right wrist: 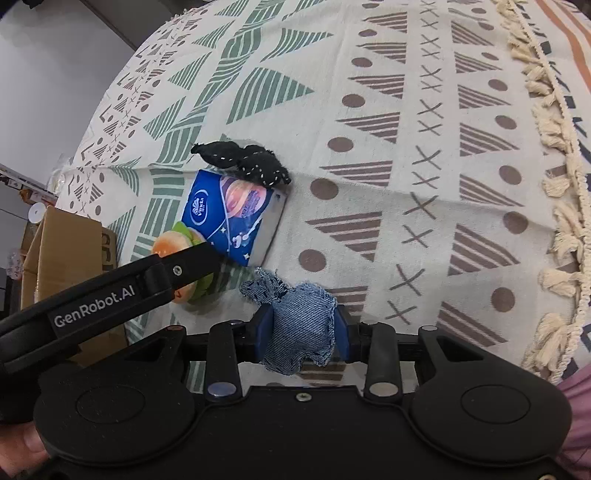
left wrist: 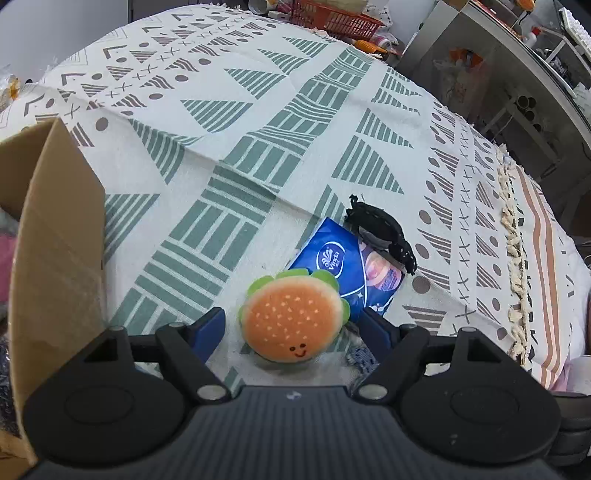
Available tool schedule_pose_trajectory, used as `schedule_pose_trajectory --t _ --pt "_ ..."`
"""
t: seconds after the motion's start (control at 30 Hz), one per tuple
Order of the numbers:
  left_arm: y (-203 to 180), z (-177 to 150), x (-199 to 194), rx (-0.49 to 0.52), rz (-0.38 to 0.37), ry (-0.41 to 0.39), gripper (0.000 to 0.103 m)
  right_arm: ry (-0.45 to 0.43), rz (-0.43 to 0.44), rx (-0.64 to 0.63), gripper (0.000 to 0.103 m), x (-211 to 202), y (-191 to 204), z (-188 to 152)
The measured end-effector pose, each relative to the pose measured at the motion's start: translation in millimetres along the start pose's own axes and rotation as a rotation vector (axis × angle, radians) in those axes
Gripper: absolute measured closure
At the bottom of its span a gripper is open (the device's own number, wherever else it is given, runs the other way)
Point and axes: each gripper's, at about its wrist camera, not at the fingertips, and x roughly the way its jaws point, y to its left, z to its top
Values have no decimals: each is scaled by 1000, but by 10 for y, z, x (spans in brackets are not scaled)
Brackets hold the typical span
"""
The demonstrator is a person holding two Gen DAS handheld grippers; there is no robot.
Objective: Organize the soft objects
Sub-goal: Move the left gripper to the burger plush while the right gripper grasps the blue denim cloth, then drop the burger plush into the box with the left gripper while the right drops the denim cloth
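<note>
Four soft things are lying on the patterned cloth (right wrist: 369,122): one plush burger (left wrist: 293,317), one blue tissue pack (right wrist: 231,218), one black fabric toy (right wrist: 245,162) and one denim toy (right wrist: 301,328). One cardboard box (left wrist: 55,236) is standing at the left. One orange basket (left wrist: 334,16) is sitting at the far edge. Two hand-held grippers are showing, one left (left wrist: 293,326) and one right (right wrist: 303,328).

Both tongs, left (left wrist: 291,326) and right (right wrist: 303,325), are black with blue pads (left wrist: 212,328), silver screws, and white "GenRobot.AI" lettering.
</note>
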Motion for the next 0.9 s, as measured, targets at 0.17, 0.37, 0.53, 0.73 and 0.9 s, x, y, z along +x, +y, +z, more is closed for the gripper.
schedule_pose_trajectory --t 0.17,0.37,0.53,0.73,0.9 --pt "58 -25 13 -47 -21 -16 51 -20 -9 -9 69 -20 -7 -1" --pt "39 -70 -229 -42 -15 -93 56 -57 14 -29 80 -141 -25 -42" --pt "54 -67 -478 -39 -10 -130 56 -100 55 -68 88 -262 18 -47" --pt "130 -95 -676 -78 2 -157 56 -101 84 -65 91 -299 -8 -58" --pt "213 -159 -901 -120 -3 -201 56 -108 124 -59 93 -358 -4 -92"
